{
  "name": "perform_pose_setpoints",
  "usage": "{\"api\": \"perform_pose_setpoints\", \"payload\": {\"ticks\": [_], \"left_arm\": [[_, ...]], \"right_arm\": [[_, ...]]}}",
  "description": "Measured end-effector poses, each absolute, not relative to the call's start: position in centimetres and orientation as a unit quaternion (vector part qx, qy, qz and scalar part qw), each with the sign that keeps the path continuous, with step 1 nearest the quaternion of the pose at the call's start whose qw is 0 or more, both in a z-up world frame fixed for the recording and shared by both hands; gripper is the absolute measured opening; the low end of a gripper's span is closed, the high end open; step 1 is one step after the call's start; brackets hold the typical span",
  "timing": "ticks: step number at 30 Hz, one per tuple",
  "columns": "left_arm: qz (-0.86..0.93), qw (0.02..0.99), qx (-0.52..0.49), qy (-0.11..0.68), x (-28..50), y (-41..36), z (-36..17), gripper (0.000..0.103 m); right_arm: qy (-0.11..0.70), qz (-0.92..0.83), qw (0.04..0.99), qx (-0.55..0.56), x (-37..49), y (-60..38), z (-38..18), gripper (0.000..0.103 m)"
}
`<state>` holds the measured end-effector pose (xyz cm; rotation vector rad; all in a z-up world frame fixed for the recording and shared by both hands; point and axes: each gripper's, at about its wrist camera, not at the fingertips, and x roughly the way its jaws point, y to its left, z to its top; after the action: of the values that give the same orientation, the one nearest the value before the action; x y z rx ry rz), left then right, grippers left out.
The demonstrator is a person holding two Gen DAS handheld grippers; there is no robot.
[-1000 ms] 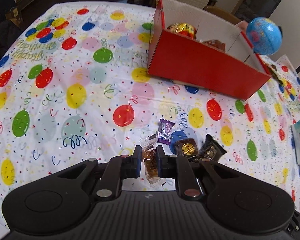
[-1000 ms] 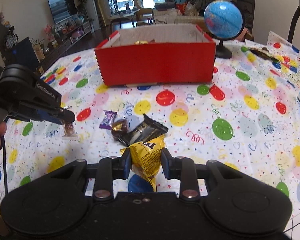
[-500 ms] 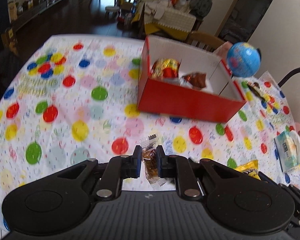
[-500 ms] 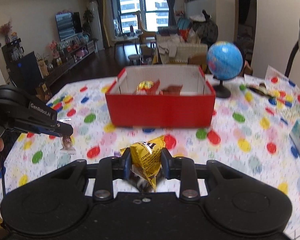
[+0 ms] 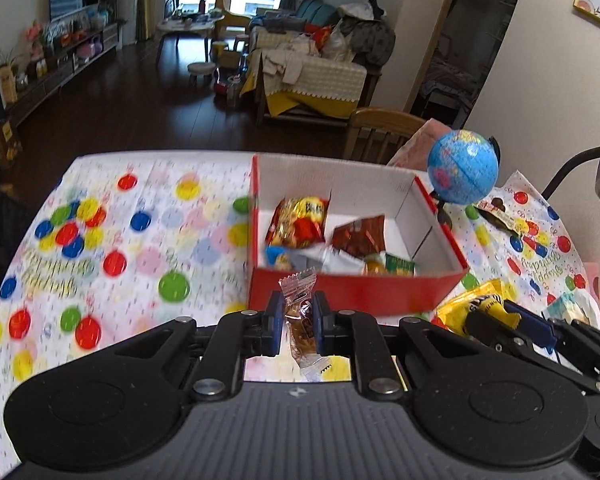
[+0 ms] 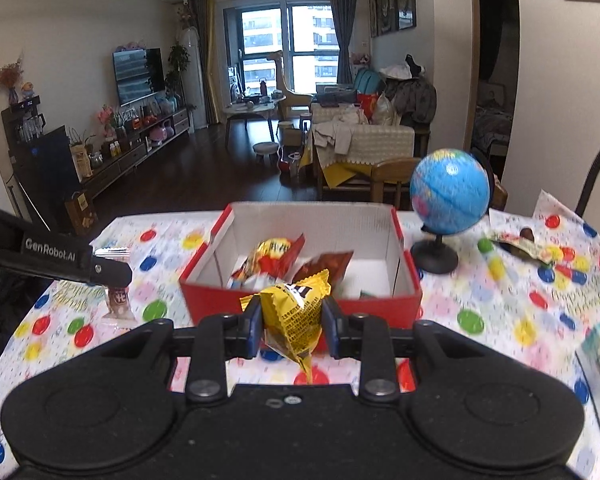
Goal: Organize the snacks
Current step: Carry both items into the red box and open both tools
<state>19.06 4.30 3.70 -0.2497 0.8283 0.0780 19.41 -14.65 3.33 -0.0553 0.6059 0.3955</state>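
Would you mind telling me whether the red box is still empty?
No, the red box already holds several snack packets, seen over its rim in the right wrist view.

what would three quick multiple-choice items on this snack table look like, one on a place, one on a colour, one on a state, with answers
1. Where does the small blue globe on its black stand stand?
A. inside the box
B. on the table right of the red cardboard box
C. on the floor

2. What colour is the crinkly snack packet in the right gripper?
A. yellow
B. green
C. purple

3. How is the left gripper?
A. wide open, nothing in it
B. shut on a clear-wrapped brown candy
C. resting in the box

Answers: 1 B, its stand sits on the balloon tablecloth beside the box. 2 A, the wrapper between the pads is yellow. 3 B, both pads press the wrapper.
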Motion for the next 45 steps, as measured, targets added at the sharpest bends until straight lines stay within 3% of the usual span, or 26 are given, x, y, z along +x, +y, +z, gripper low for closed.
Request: {"api": "perform_pose_setpoints", "payload": {"ticks": [14,32,45], "left_arm": [[0.051,0.906,-0.100,0.408,27.9,3.3,3.0,0.015],[0.085,0.884,-0.066,0.454,37.2,2.5,-3.7,0.015],[0.098,0.865,-0.043,0.491,39.3,1.5,-7.6,0.015]], "right_arm": [[0.305,0.197,0.931,-0.036,28.1,-14.4,2.6,0.029],[0.383,0.193,0.903,-0.040,35.7,-14.6,-3.8,0.029],[0.416,0.202,0.886,-0.042,37.6,-14.6,-6.9,0.029]]}}
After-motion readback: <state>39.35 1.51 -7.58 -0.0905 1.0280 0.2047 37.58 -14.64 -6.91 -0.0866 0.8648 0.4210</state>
